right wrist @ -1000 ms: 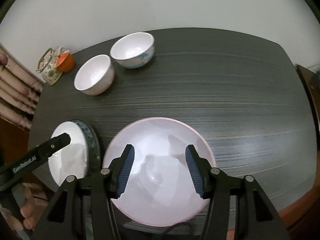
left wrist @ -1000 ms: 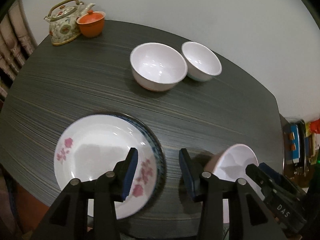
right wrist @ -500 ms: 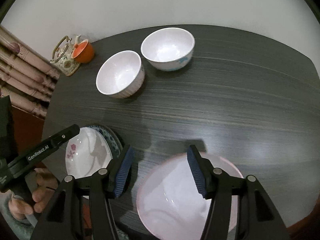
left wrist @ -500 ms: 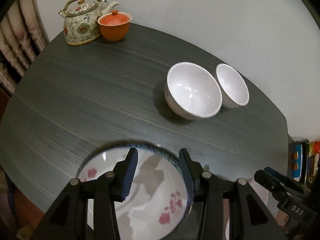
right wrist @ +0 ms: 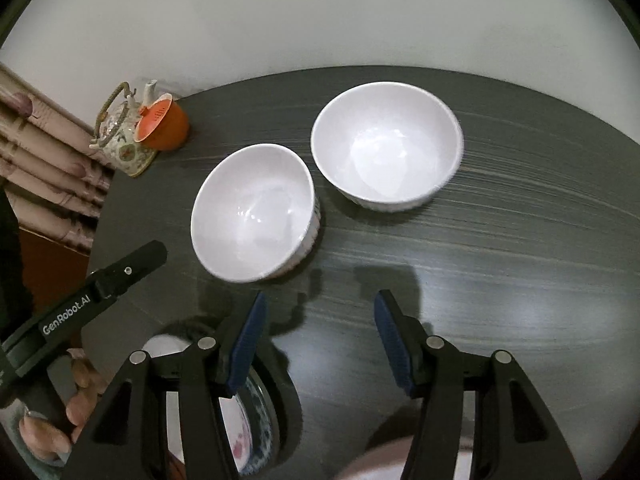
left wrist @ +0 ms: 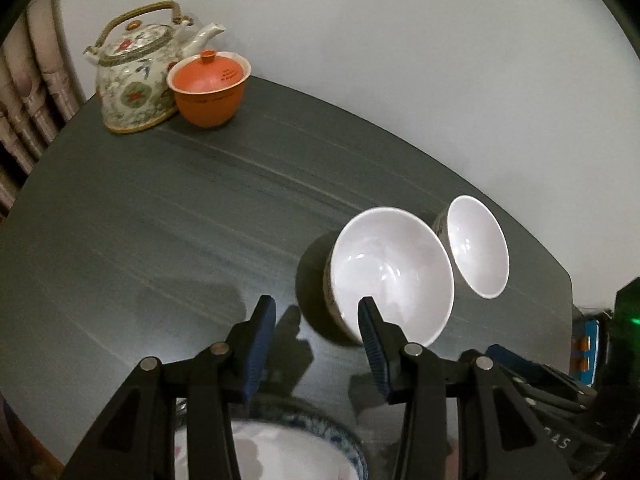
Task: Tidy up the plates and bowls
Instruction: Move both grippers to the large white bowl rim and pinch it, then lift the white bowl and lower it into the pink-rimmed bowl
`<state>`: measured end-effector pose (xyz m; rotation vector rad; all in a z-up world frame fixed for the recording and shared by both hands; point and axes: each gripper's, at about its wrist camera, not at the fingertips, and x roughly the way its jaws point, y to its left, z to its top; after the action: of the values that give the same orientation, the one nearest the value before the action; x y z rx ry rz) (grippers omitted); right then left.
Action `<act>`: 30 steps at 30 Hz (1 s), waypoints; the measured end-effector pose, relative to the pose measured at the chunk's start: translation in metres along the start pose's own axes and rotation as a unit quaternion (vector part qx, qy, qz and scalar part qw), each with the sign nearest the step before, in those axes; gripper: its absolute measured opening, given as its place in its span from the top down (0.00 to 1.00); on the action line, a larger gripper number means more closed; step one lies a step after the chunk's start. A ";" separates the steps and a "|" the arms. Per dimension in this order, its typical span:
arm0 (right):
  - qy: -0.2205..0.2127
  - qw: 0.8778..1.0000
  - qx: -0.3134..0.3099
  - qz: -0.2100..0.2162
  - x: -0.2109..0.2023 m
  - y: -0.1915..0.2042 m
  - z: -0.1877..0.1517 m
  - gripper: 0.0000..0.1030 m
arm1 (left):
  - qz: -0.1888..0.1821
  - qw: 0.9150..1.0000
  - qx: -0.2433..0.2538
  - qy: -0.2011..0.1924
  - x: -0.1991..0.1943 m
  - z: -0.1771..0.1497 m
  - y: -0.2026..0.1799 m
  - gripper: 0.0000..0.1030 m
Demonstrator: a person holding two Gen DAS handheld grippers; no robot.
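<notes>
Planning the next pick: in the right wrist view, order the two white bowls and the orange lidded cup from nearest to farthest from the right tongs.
1. Left white bowl, just ahead-left of the right tongs.
2. Right white bowl, farther back, slightly right.
3. Orange lidded cup, far left beside the teapot.

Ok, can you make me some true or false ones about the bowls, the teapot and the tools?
1. Two white bowls stand side by side on the table. True: one bowl is nearer the teapot, the other bowl is beside it.
2. Both bowls are upside down. False: both are upright and look empty.
3. The orange cup stands right next to the teapot. True.
4. The left tool is holding a bowl. False: its jaws are open with nothing between them.
5. The right tool is empty. True: only the dark table shows between its jaws.
6. The teapot is in the middle of the table. False: it stands at the edge.
</notes>
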<state>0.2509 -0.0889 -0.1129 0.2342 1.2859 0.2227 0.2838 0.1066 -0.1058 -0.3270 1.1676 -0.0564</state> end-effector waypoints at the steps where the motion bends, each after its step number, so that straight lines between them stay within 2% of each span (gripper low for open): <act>1: 0.005 1.000 0.003 -0.001 0.005 0.000 0.004 0.48 | -0.004 1.000 0.000 0.002 0.004 0.003 0.000 0.58; 12: 0.026 0.999 0.022 -0.016 0.040 -0.004 0.029 0.55 | 0.008 0.999 -0.003 0.042 0.049 0.014 -0.005 0.58; 15: 0.029 0.999 0.025 -0.016 0.048 -0.004 0.032 0.59 | 0.015 0.999 0.001 0.039 0.056 0.014 -0.007 0.58; 17: 0.029 0.999 0.023 -0.012 0.051 -0.003 0.033 0.67 | 0.019 0.999 0.007 0.043 0.062 0.014 -0.010 0.58; 20: 0.027 0.999 0.022 -0.011 0.055 -0.002 0.036 0.72 | 0.016 0.999 0.007 0.050 0.070 0.013 -0.013 0.58; 21: 0.027 0.999 0.025 -0.011 0.056 -0.002 0.036 0.72 | 0.017 0.999 0.007 0.051 0.072 0.013 -0.014 0.59; 22: 0.028 0.999 0.025 -0.012 0.058 -0.002 0.037 0.73 | 0.020 0.998 0.009 0.053 0.074 0.013 -0.015 0.68; 25: 0.030 0.999 0.025 -0.007 0.061 -0.003 0.037 0.75 | 0.008 0.997 0.009 0.072 0.085 0.014 -0.017 0.82; 28: 0.033 0.999 0.023 0.002 0.062 -0.002 0.037 0.87 | 0.011 0.998 0.016 0.068 0.088 0.012 -0.021 0.85; 30: 0.033 0.999 0.019 -0.003 0.062 0.000 0.037 0.87 | 0.011 0.997 0.016 0.069 0.088 0.010 -0.023 0.85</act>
<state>0.3027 -0.0726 -0.1603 0.2580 1.3565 0.2016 0.3304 0.0682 -0.1744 -0.2854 1.3048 -0.0799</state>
